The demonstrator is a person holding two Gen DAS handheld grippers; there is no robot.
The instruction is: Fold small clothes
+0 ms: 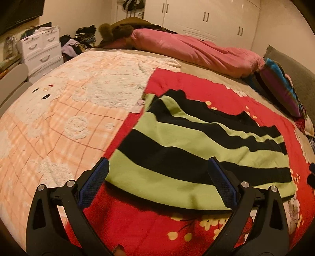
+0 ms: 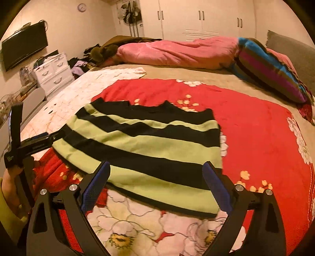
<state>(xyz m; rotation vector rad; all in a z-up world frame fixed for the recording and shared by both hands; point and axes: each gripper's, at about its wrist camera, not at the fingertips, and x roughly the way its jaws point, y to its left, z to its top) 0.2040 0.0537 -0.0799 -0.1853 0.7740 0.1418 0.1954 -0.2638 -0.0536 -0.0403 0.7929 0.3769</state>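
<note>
Looking down both wrist cams, we see the green-and-black striped top (image 1: 198, 155) lying flat on the red floral blanket (image 1: 196, 86), spread out, hem edge nearest us.

Left gripper (image 1: 157, 184): jaws spread wide, nothing between them. Blue pads (image 1: 92, 183) hang above the near hem of the top; we can't tell if they touch the fabric. The garment runs forward and to the right of this gripper. To its left we have the peach checked fleece blanket (image 1: 59, 122), its edge meeting the red one.

Right gripper (image 2: 156, 187): jaws also wide apart, holding nothing. The hem of the top crosses between its fingers, the right corner of the hem just by the right finger. Forward of it the stripes run up to the black neckline end. Big white flowers on the red blanket lie directly beneath this gripper.

In the right cam the left gripper shows at far left, beside the top's left edge, with the person's hand (image 2: 11, 177) on its handle.

Well ahead of both: pink duvet (image 2: 177, 52) bunched along the far side of the bed, striped pillow (image 2: 269, 70) forward-right, white drawer unit (image 2: 54, 71) and wall TV (image 2: 23, 48) forward-left, white wardrobe doors (image 2: 200, 17) behind.
</note>
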